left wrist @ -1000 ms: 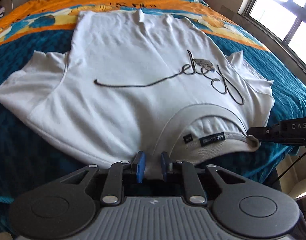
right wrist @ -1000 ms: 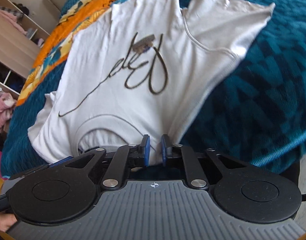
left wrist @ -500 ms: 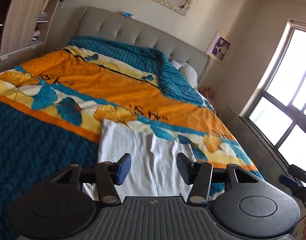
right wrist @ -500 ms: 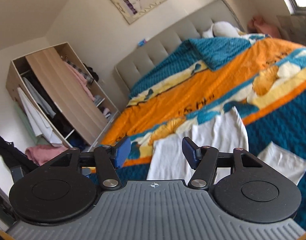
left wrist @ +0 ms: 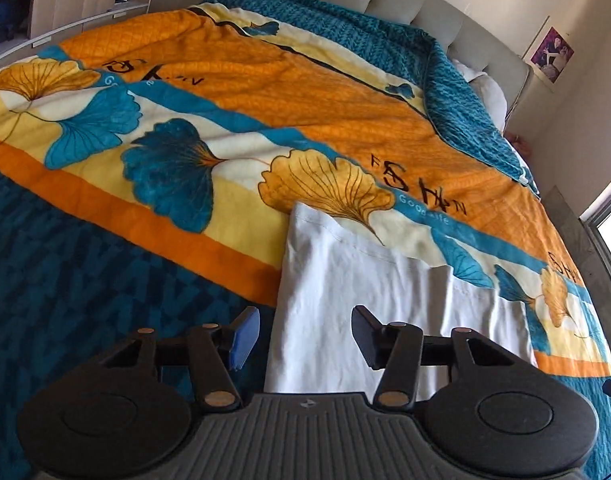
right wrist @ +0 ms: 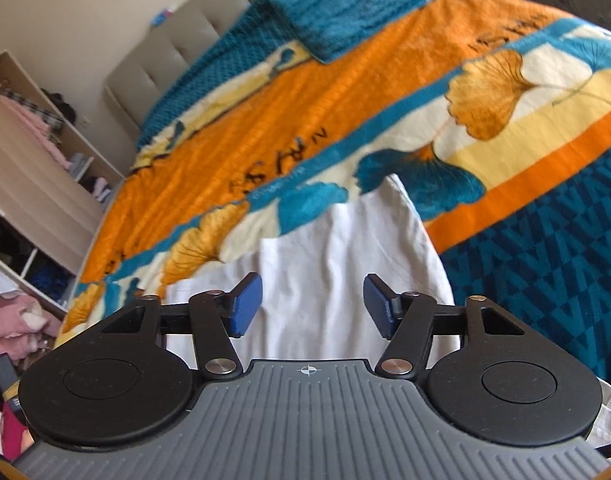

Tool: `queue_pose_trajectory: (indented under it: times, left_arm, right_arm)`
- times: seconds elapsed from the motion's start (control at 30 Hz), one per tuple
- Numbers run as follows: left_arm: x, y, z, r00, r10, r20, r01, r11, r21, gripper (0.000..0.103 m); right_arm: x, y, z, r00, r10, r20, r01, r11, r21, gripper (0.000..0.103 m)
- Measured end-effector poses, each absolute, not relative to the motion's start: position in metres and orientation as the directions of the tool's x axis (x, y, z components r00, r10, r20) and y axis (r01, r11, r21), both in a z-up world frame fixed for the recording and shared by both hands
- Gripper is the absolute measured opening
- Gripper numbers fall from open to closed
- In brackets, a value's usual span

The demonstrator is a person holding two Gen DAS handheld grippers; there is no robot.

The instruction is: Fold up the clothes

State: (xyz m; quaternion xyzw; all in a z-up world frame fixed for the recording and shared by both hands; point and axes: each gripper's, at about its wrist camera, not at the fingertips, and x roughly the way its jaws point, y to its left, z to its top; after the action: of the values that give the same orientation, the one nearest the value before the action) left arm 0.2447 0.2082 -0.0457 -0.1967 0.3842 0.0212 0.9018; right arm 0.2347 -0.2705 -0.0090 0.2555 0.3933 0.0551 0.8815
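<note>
White shirt lay flat on the bed; left gripper and right gripper hovered above it, jaws apart, empty — fold stage undeterminable.

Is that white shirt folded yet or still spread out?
Cannot tell: the white shirt lies flat on the bedspread, its near end hidden in both views.

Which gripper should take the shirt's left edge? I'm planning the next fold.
Probably the left gripper: it is open, and the white shirt's left edge runs between its fingers. The right gripper, also open, hangs over the cloth nearer the shirt's right edge.
</note>
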Motion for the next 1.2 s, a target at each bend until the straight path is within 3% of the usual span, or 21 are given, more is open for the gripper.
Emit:
queue_pose_trajectory:
  times: [0.23, 0.37, 0.4, 0.47, 0.5, 0.53, 0.57, 0.63, 0.7, 0.9, 0.93, 0.97, 1.03, 1.2]
  left_arm:
    - [0.327, 0.208, -0.087, 0.702, -0.11, -0.704, -0.13, 0.952, -0.278, 0.049]
    - [0.36, 0.199, -0.104, 0.697, -0.079, -0.713, -0.099, 0.974, -0.205, 0.047]
    - [0.365, 0.198, -0.107, 0.7, -0.076, -0.71, -0.093, 0.976, -0.196, 0.043]
    - [0.375, 0.194, -0.11, 0.706, -0.071, -0.705, -0.076, 0.982, -0.175, 0.018]
    - [0.378, 0.191, -0.11, 0.709, -0.068, -0.701, -0.064, 0.985, -0.16, 0.005]
    - [0.378, 0.188, -0.11, 0.723, -0.049, -0.689, -0.061, 0.989, -0.134, 0.004]
    - [0.376, 0.185, -0.108, 0.74, -0.022, -0.673, -0.064, 0.993, -0.104, 0.003]
    - [0.369, 0.182, -0.105, 0.775, 0.048, -0.63, -0.101, 0.994, -0.05, 0.003]
    - [0.365, 0.182, -0.107, 0.796, 0.101, -0.597, -0.133, 0.991, -0.01, 0.003]
    - [0.376, 0.174, -0.129, 0.757, 0.199, -0.623, -0.159, 0.98, 0.12, 0.008]
    - [0.374, 0.172, -0.126, 0.755, 0.215, -0.62, -0.166, 0.977, 0.136, 0.017]
    - [0.37, 0.173, -0.12, 0.752, 0.223, -0.621, -0.174, 0.975, 0.139, 0.019]
    - [0.358, 0.177, -0.105, 0.742, 0.224, -0.631, -0.188, 0.974, 0.125, 0.034]
    - [0.297, 0.197, -0.052, 0.739, 0.128, -0.662, -0.172, 0.985, -0.002, 0.034]
  right_arm:
    - [0.335, -0.299, -0.091, 0.698, 0.176, -0.694, 0.269, 0.834, 0.482, 0.057]
    - [0.374, -0.305, -0.121, 0.714, 0.165, -0.681, 0.262, 0.839, 0.478, 0.055]
    - [0.38, -0.305, -0.124, 0.718, 0.171, -0.675, 0.25, 0.842, 0.478, 0.051]
    - [0.392, -0.302, -0.13, 0.719, 0.184, -0.67, 0.222, 0.853, 0.473, 0.031]
    - [0.396, -0.3, -0.131, 0.716, 0.196, -0.67, 0.203, 0.86, 0.468, 0.029]
    - [0.398, -0.297, -0.132, 0.718, 0.2, -0.667, 0.184, 0.87, 0.458, 0.013]
    - [0.397, -0.294, -0.13, 0.73, 0.189, -0.657, 0.163, 0.885, 0.436, 0.004]
    - [0.388, -0.289, -0.124, 0.79, 0.101, -0.605, 0.162, 0.917, 0.364, 0.003]
    - [0.383, -0.287, -0.122, 0.808, 0.047, -0.588, 0.18, 0.93, 0.321, 0.002]
    - [0.382, -0.284, -0.123, 0.788, -0.019, -0.616, 0.219, 0.943, 0.251, 0.007]
    - [0.381, -0.283, -0.124, 0.784, -0.03, -0.62, 0.226, 0.944, 0.239, 0.014]
    - [0.381, -0.282, -0.124, 0.78, -0.042, -0.624, 0.232, 0.946, 0.227, 0.029]
    - [0.368, -0.286, -0.11, 0.796, -0.044, -0.604, 0.237, 0.941, 0.243, 0.041]
    - [0.278, -0.318, -0.037, 0.897, 0.018, -0.442, 0.192, 0.885, 0.425, 0.043]
